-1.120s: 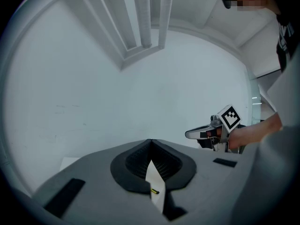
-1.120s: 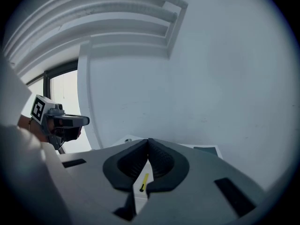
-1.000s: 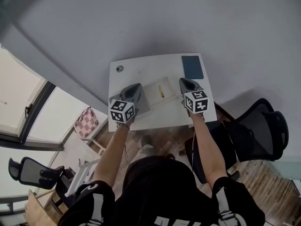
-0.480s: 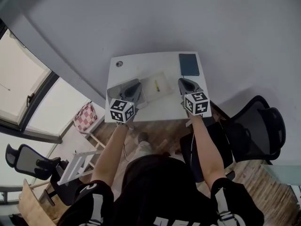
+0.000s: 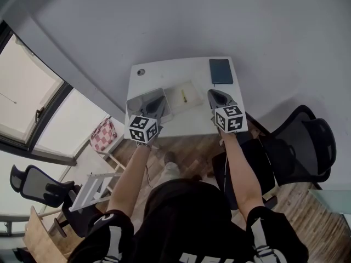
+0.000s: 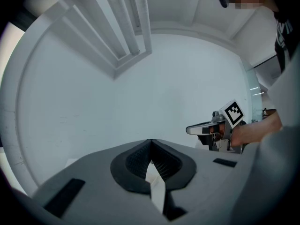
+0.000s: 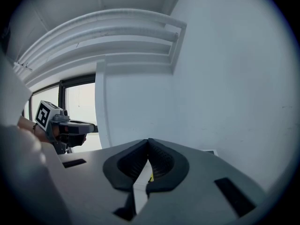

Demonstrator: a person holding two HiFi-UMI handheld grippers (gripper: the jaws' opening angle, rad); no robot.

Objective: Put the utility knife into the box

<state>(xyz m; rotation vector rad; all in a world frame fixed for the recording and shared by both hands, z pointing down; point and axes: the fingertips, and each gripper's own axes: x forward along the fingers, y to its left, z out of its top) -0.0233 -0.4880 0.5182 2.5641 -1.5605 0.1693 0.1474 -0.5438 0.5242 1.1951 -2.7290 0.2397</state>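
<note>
Between your left gripper (image 6: 151,142) and right gripper (image 7: 148,141), both pressed together and empty, sits the box (image 5: 193,86), with bare table (image 5: 159,73) around it. The utility knife (image 5: 185,96) inside shows only as a yellow sliver.

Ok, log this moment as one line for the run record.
left gripper: shut, empty | right gripper: shut, empty | utility knife: lying in box | box: on table, ahead of both grippers

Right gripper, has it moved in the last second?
Yes. The right gripper has drawn back toward the person: a strip of white table now shows between its tips and the dark notebook.
</note>
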